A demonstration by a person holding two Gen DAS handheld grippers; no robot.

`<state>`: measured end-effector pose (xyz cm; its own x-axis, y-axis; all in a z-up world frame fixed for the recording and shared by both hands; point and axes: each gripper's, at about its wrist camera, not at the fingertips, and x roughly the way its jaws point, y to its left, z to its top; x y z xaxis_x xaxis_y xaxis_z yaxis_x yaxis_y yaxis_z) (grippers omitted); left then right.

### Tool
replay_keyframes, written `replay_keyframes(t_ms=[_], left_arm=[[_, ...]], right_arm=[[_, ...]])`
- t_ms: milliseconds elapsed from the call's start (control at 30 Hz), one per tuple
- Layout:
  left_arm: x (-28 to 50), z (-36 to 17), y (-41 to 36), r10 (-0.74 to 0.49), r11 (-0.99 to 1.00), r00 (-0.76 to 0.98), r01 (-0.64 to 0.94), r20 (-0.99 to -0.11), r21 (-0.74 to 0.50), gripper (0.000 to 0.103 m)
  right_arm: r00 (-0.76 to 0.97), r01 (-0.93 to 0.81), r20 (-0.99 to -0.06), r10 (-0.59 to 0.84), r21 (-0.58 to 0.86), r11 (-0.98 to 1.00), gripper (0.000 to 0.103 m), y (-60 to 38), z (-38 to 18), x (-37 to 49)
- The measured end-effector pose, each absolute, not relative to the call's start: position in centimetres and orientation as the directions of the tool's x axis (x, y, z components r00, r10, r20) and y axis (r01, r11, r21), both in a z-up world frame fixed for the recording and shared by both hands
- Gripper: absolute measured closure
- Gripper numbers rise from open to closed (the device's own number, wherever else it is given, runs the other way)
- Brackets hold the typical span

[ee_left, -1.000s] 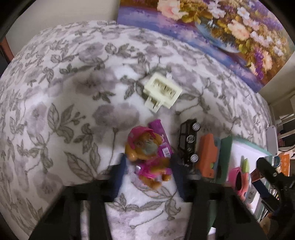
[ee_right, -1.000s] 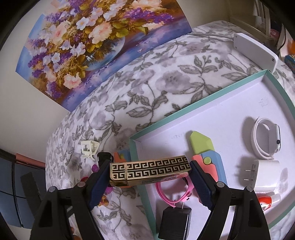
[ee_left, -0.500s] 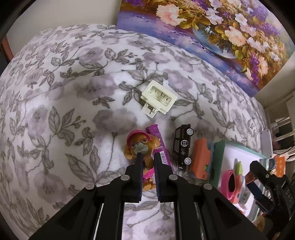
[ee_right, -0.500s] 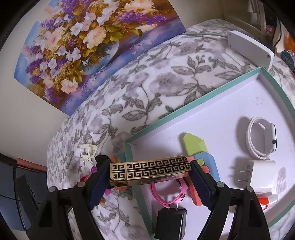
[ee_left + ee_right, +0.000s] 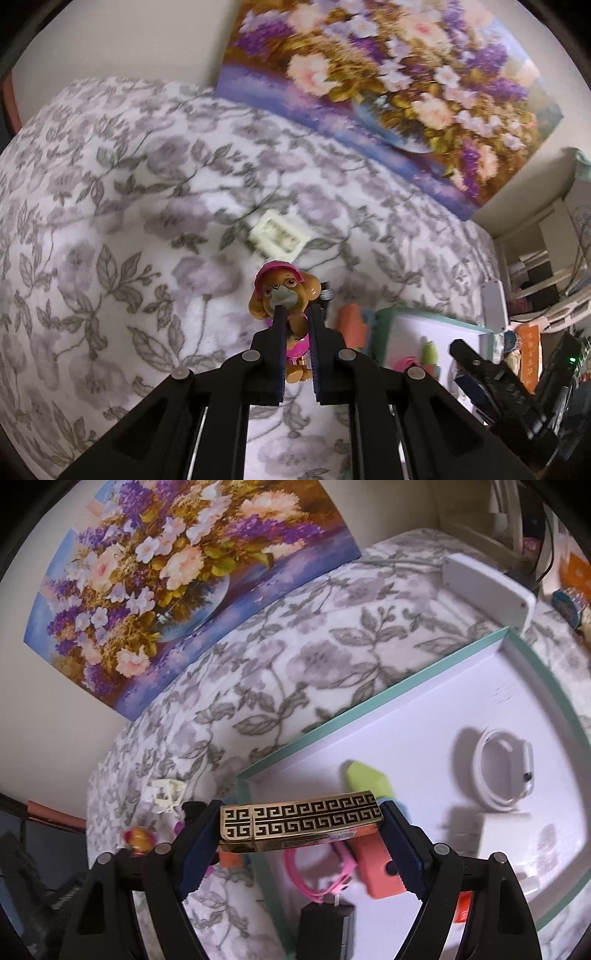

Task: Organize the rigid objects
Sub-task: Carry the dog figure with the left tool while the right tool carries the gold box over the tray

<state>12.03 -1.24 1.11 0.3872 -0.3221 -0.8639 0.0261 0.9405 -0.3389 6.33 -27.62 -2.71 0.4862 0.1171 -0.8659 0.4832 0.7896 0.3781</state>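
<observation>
Jaws: left pinches the puppy figurine, right spans a gold patterned bar.

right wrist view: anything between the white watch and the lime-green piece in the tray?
Nothing: in the right wrist view only bare white tray floor lies between the white watch and the lime-green pointed plastic piece.

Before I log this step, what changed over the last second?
The left gripper closed on the puppy figure and lifted it off the floral blanket. The right gripper kept holding the gold patterned box at the teal tray edge.
</observation>
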Motion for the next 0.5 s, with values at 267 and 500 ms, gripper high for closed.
replay_keyframes(t_ms=[267,500], left_arm=[[11.2,2.5,-5.7,-0.376,0.926,0.381,0.136,-0.844,-0.351,0.092],[9.7,2.9,-11.1,-0.395,0.912,0.366,0.266,-0.843,-0.312,0.092]], right_arm=[[0.455,0.542,-0.890,-0.005,0.273,0.795,0.018,-30.2,-2.7,5.5],[0.435,0.584,-0.897,-0.077,0.217,0.782,0.018,-32.4,-2.6,4.7]])
